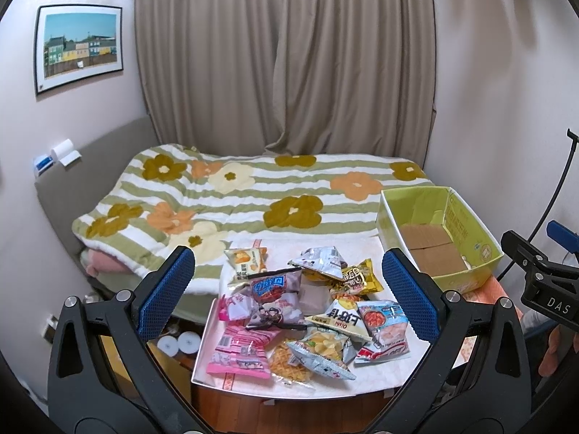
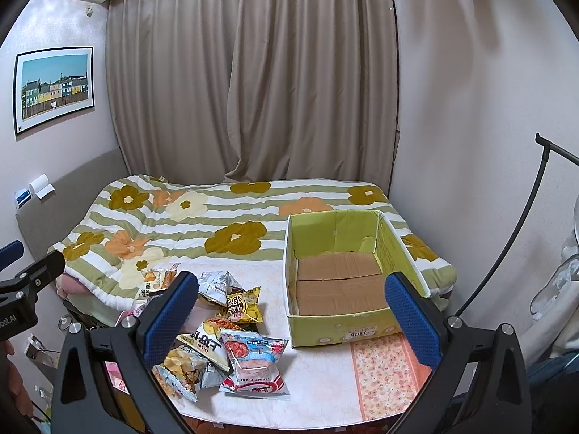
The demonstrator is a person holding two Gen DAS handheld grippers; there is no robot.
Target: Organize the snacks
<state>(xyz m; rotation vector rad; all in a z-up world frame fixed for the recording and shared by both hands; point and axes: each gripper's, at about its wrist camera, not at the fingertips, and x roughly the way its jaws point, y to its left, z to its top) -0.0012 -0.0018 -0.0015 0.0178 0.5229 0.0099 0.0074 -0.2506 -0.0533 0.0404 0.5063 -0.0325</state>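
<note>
Both claws, left claw (image 1: 287, 278) and right claw (image 2: 291, 300), gape wide and empty above the snack bags (image 1: 300, 311), ready to fill the empty box (image 2: 340, 278).

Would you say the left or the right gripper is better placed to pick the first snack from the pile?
Probably left: the open left gripper frames the snack pile; the right gripper faces the box.
</note>
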